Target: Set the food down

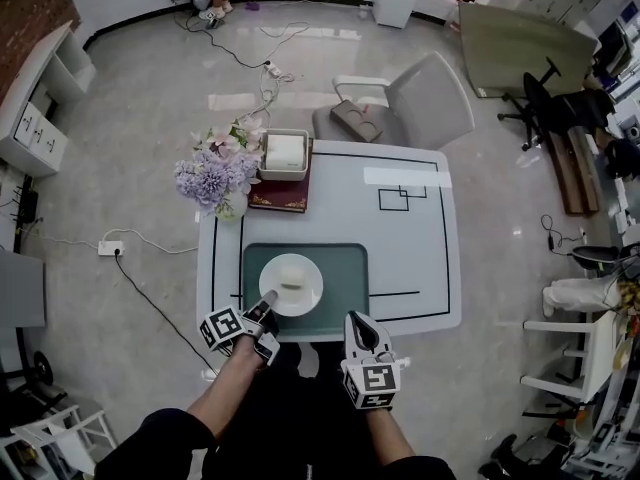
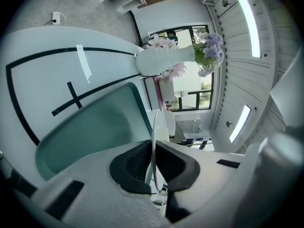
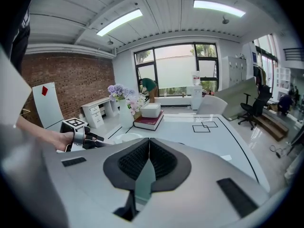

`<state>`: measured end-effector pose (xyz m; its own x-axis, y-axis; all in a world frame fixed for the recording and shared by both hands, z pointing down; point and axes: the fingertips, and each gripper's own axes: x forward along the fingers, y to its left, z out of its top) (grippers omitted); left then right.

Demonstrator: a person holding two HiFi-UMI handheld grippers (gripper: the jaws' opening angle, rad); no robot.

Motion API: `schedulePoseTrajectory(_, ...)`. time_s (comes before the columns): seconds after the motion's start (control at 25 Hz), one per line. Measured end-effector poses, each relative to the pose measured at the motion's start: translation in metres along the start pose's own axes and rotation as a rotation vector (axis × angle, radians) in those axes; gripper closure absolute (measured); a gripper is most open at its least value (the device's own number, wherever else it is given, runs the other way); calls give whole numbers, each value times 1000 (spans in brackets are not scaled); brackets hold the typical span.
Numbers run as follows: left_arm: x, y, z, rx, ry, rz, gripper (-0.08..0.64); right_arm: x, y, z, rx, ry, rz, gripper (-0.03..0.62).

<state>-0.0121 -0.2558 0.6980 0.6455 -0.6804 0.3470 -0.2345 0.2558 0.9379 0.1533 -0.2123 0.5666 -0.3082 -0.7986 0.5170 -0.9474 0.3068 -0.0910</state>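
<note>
Room: a white worktop [image 1: 420, 268] marked with black lines, on a pale tiled floor
Left tool [image 1: 267, 301]: at the tray's near edge, pinching the plate's thin white rim between its pads
Right tool [image 1: 357, 320]: at the tray's near right corner, pressed together on a teal sliver, most likely the tray's own rim
Plate [image 1: 305, 300]: white, over the middle of the teal tray [image 1: 345, 268]; I cannot tell whether it lies fully flat
Food [image 1: 291, 275]: one pale block on the plate, above the tray's centre
Step in hand: probably the set-down; keep the plate level so the block does not slide, let its base settle flat on the tray, then spread the pads and draw back along the rim without nudging it
Beyond the tray: a vase of flowers [image 1: 215, 178], a book [image 1: 280, 198] with a white box [image 1: 285, 154] on it, then a chair [image 1: 420, 103]
Count: two tools, one plate, one block of food, one tray, one vase, one book, one box, one chair
</note>
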Motion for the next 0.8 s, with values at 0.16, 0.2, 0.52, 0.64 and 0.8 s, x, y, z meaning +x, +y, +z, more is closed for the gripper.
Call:
schedulePoseTrajectory(0.16,16,5,-7,4,15,23,540,-4,-12,-6,17,16,-14,582)
schedulePoseTrajectory(0.2,19,7,-9,7,18,30,540,-4,-15,-7,21,20,-17,583)
schedulePoseTrajectory(0.52,45,17,-23,47,25,100,540,-3,-35,-15,39,41,-10,582)
schedulePoseTrajectory(0.64,51,18,-29,57,19,124,540,-4,-42,-16,40,48,-1,583)
schedulePoseTrajectory(0.8,53,24,-29,67,17,156,540,1,-45,-16,43,58,9,582)
